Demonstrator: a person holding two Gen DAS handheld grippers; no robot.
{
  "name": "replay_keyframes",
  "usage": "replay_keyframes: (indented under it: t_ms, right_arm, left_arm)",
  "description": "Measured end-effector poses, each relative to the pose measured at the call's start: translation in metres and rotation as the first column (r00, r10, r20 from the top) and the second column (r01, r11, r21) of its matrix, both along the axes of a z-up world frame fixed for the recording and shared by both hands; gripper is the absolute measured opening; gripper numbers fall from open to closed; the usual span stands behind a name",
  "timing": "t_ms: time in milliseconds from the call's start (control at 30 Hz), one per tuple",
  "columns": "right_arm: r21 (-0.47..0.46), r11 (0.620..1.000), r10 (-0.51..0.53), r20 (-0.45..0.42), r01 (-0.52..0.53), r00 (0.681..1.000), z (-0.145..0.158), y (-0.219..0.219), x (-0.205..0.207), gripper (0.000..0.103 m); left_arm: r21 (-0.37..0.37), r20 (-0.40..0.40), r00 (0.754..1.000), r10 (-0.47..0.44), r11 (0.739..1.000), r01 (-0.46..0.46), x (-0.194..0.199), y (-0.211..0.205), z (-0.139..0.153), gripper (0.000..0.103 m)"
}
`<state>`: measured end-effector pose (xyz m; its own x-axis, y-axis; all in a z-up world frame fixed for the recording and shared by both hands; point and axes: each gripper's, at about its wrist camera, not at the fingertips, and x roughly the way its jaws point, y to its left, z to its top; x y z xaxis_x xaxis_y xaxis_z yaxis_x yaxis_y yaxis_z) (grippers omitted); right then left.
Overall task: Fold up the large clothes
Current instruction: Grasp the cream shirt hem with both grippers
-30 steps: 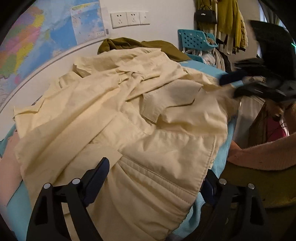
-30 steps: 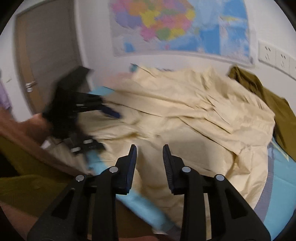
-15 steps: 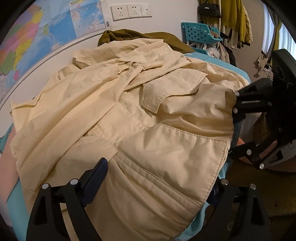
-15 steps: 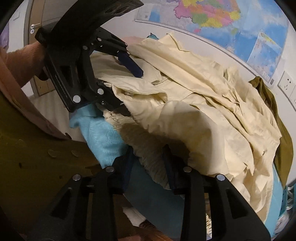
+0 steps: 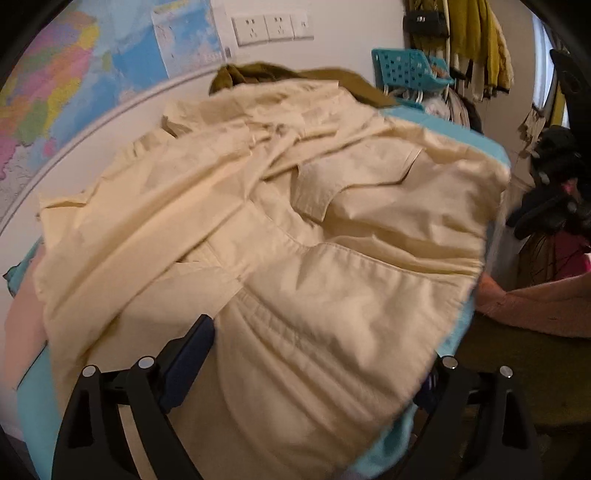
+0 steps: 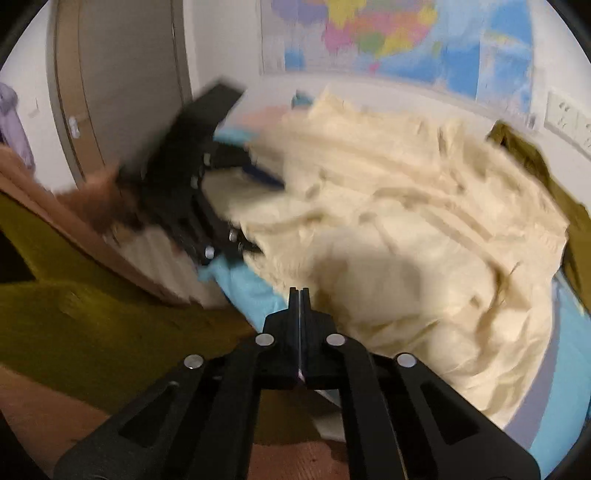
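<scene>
The left claw, fingers spread wide, straddles the rumpled cream coat at the bed's edge; the right claw is pressed together, empty.

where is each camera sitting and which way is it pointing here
Left wrist: sits on the left gripper, looking along its wide-open fingers over the cream coat toward the wall map and sockets; the blurred right gripper shows at right.
Right wrist: sits on the right gripper, jaws together, facing the coat, door and map; the left gripper and a sleeved arm show at left.
Shared: coat, map, olive garment, blue bedding.
</scene>
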<state>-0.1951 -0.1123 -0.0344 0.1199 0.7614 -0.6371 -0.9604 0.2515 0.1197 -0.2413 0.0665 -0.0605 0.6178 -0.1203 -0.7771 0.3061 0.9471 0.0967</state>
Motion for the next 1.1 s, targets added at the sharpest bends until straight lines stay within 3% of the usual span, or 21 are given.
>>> replay_keyframes:
  t_ms: [33,133,233,300,367,467,567,633,833,900,967,1000,1033,1067,1100]
  right_arm:
    - [0.036,0.999,-0.005,0.005,0.005,1.000,0.007,-0.006,0.002,0.038]
    - [0.118,0.985,-0.124,-0.022,0.126,0.992,0.022,-0.029,0.026,0.058]
    - [0.129,0.931,-0.322,-0.148,0.341,0.935,0.015,-0.059,0.069,0.063]
    - [0.114,0.884,-0.420,-0.227,0.453,0.878,0.004,-0.077,0.095,0.064]
    - [0.086,0.848,-0.488,-0.261,0.523,0.833,-0.006,-0.089,0.110,0.067]
    - [0.063,0.817,-0.538,-0.280,0.574,0.795,-0.016,-0.106,0.116,0.073]
    - [0.053,0.788,-0.572,-0.305,0.613,0.762,-0.025,-0.120,0.124,0.079]
    - [0.036,0.773,-0.590,-0.325,0.633,0.739,-0.033,-0.129,0.129,0.086]
    - [-0.009,0.788,-0.556,-0.440,0.616,0.705,-0.058,-0.133,0.139,0.088]
    - [-0.006,0.805,-0.525,-0.473,0.594,0.707,-0.065,-0.128,0.141,0.089]
    - [0.019,0.821,-0.495,-0.471,0.570,0.730,-0.065,-0.120,0.140,0.092]
    - [0.023,0.829,-0.483,-0.472,0.558,0.737,-0.065,-0.115,0.140,0.089]
    - [0.031,0.841,-0.458,-0.488,0.540,0.743,-0.066,-0.111,0.140,0.066]
    - [0.040,0.853,-0.428,-0.519,0.521,0.740,-0.068,-0.107,0.141,0.051]
    - [0.041,0.861,-0.404,-0.548,0.506,0.733,-0.072,-0.103,0.142,0.026]
  left_arm:
    - [-0.024,0.029,0.999,-0.016,1.000,0.016,-0.011,0.005,0.009,0.089]
    - [-0.073,0.115,0.993,-0.018,0.997,0.027,-0.039,0.023,0.032,0.089]
    - [-0.160,0.189,0.981,0.045,0.987,-0.015,-0.062,0.051,0.052,0.094]
    - [-0.196,0.227,0.963,0.147,0.975,-0.103,-0.074,0.077,0.059,0.096]
    - [-0.187,0.193,0.945,0.264,0.955,-0.229,-0.072,0.100,0.057,0.096]
    - [-0.176,0.091,0.904,0.418,0.900,-0.399,-0.063,0.136,0.036,0.096]
    - [-0.228,0.007,0.866,0.499,0.844,-0.485,-0.065,0.161,0.018,0.096]
    - [-0.264,-0.039,0.859,0.511,0.824,-0.502,-0.065,0.171,0.008,0.096]
    - [-0.299,-0.115,0.888,0.446,0.837,-0.459,-0.058,0.163,-0.012,0.096]
    - [-0.313,-0.130,0.897,0.423,0.841,-0.442,-0.054,0.159,-0.016,0.096]
    - [-0.328,-0.122,0.904,0.410,0.843,-0.427,-0.051,0.155,-0.018,0.096]
    - [-0.342,-0.122,0.907,0.403,0.841,-0.419,-0.049,0.154,-0.019,0.096]
    - [-0.355,-0.124,0.911,0.394,0.839,-0.412,-0.047,0.151,-0.018,0.096]
    - [-0.356,-0.126,0.912,0.391,0.840,-0.409,-0.045,0.148,-0.019,0.094]
    - [-0.357,-0.121,0.914,0.386,0.842,-0.403,-0.043,0.144,-0.018,0.075]
